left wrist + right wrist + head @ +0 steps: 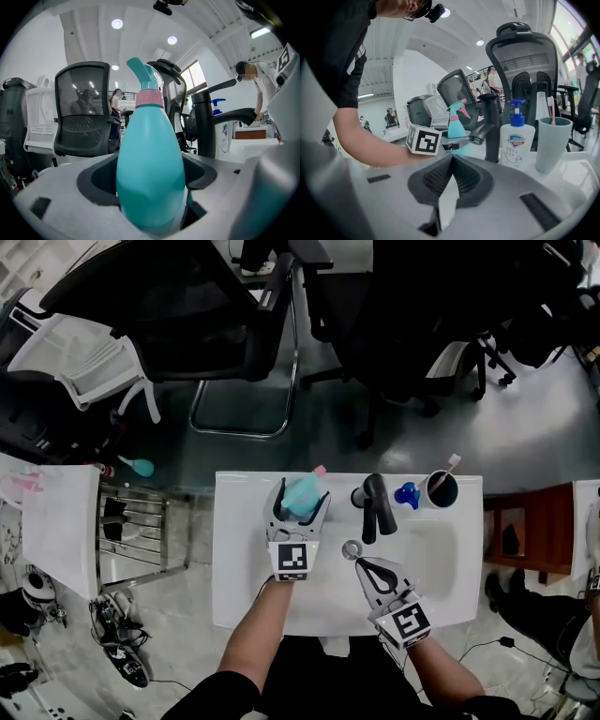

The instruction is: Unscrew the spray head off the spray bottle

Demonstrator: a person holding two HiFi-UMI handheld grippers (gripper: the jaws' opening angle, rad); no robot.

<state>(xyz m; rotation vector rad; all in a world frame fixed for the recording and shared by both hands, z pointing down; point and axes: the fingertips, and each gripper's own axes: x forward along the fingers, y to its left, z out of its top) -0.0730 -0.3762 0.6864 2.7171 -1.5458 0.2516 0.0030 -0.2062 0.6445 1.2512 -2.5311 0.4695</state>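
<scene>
A teal spray bottle (302, 495) with a pink collar (151, 97) and a teal spray head (142, 74) stands upright at the back of the white sink counter (239, 549). My left gripper (300, 501) is shut on the bottle's body, its jaws pressed on both sides (150, 197). In the right gripper view the bottle (457, 124) shows behind the left gripper's marker cube (424, 139). My right gripper (362, 567) hangs over the basin just in front of the drain (352, 549), jaws shut (452, 176) with nothing held.
A black faucet (375, 507) stands right of the bottle, then a soap pump bottle (517, 140) with a blue top (407, 495) and a cup (441, 489) holding a toothbrush. Office chairs (202, 296) stand beyond the counter. A towel rack (131, 526) is on the left.
</scene>
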